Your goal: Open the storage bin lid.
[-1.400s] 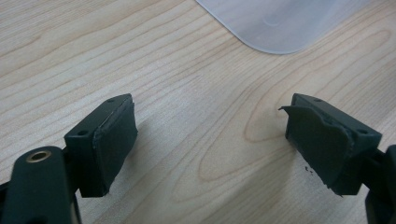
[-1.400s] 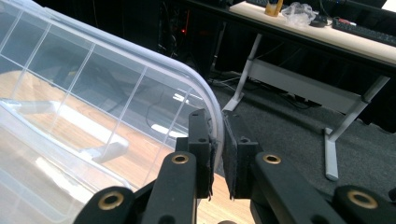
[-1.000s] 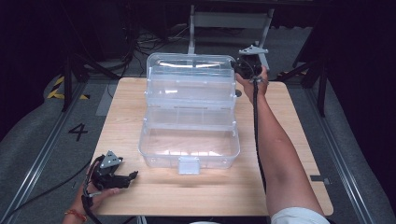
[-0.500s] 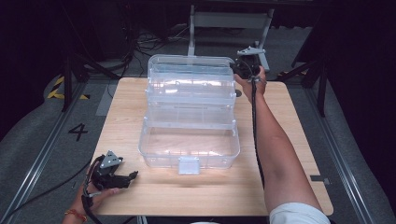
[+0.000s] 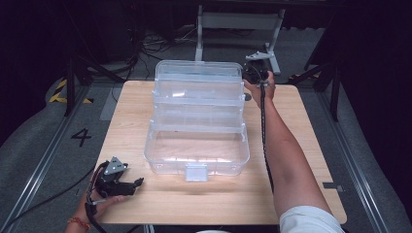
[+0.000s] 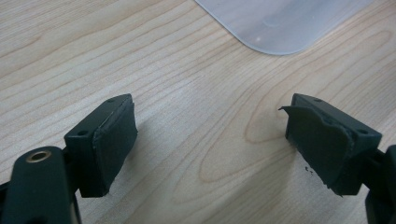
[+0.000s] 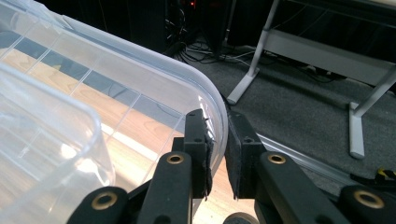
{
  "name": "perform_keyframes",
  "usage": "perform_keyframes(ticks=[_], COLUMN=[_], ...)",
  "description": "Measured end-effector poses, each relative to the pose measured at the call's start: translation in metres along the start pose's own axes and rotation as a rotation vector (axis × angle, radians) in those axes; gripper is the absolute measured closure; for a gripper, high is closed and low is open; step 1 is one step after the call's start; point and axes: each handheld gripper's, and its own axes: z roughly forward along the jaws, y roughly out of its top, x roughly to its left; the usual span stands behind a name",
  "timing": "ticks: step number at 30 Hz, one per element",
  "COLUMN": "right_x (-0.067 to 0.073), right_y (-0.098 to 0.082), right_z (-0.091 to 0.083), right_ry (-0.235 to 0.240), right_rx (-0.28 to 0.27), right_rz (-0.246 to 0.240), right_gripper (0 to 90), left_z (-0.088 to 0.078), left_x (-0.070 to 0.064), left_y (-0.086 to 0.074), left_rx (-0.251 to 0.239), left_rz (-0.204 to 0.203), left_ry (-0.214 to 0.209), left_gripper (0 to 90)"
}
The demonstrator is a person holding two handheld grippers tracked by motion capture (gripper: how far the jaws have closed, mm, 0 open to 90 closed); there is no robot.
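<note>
Your right gripper (image 7: pixel 217 154) is clamped on the rim of the clear tiered box (image 5: pixel 197 116), at its upper right corner in the high view. Your left gripper (image 5: pixel 127 183) rests lower left on the table (image 5: pixel 301 145), jaws apart, holding nothing.

Right hand-held gripper (image 5: pixel 248 73) clamped at arm's reach; left hand-held gripper (image 5: pixel 132 185) rests agape.

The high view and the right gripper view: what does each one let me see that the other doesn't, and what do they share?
High view alone: the whole wooden table, the clear tiered box's open bottom tray, and the left gripper resting open at the near left corner.

Right gripper view alone: up close, the right gripper has its jaws pinched on the rim of the box's lid.

Both: the clear box, the right gripper at its far right corner, and the grey metal frame on the floor beyond.
</note>
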Motion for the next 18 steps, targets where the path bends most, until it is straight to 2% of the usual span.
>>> perform_keyframes(ticks=[5,13,16,18], right_x=[-0.002,-0.001,-0.002,-0.003], right_y=[-0.004,-0.014,-0.018,-0.018], right_z=[0.007,0.027,0.027,0.027], right_ry=[0.013,-0.003,0.004,0.008], right_rx=[0.023,0.098,0.074,0.073], right_rz=[0.011,-0.003,0.031,0.03], right_gripper=[79.8,79.9,80.1,80.0], left_z=[0.001,0.002,0.002,0.002], left_x=[0.0,0.0,0.0,0.0], left_y=[0.001,0.002,0.002,0.002], left_rx=[0.002,-0.001,-0.002,-0.001], left_rz=[-0.004,-0.005,-0.007,-0.006], left_ry=[-0.001,-0.001,0.002,0.002], left_gripper=[16.8,16.5,16.5,16.5])
